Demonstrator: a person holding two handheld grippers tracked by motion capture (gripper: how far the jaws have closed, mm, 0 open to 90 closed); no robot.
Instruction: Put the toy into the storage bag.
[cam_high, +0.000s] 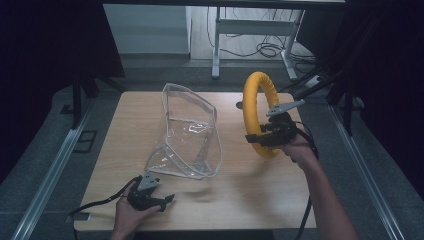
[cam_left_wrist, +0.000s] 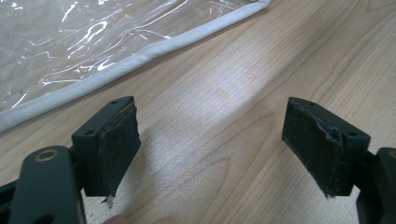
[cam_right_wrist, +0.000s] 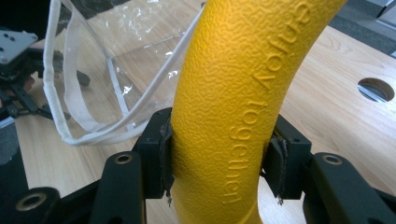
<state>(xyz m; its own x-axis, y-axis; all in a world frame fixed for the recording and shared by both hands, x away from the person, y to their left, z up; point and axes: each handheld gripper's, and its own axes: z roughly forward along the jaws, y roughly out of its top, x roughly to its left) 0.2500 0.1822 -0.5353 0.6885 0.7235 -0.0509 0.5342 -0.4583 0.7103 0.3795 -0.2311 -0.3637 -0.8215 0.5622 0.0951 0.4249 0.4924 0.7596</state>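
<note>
Yellow ring (cam_high: 259, 114) stands upright near desk's (cam_high: 260, 192) right edge, pinched at its lower arc by right tool (cam_high: 257, 136). Jaws press both sides; hand behind, forearm from near-right corner. Clear plastic bag (cam_high: 189, 132) mid-desk. Left tool (cam_high: 167, 201) spread wide, holding nothing, near front edge beside bag's corner.

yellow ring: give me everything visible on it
The yellow ring is a thick hoop with a pebbled, foam-like skin and raised lettering along its side reading "enjoy together". It stands upright on edge, lifted above the wooden table, right of the clear plastic bag. The right gripper is shut on its lower part, a black pad pressed against each side of the tube. Whether its bottom edge touches the table cannot be told.
</note>
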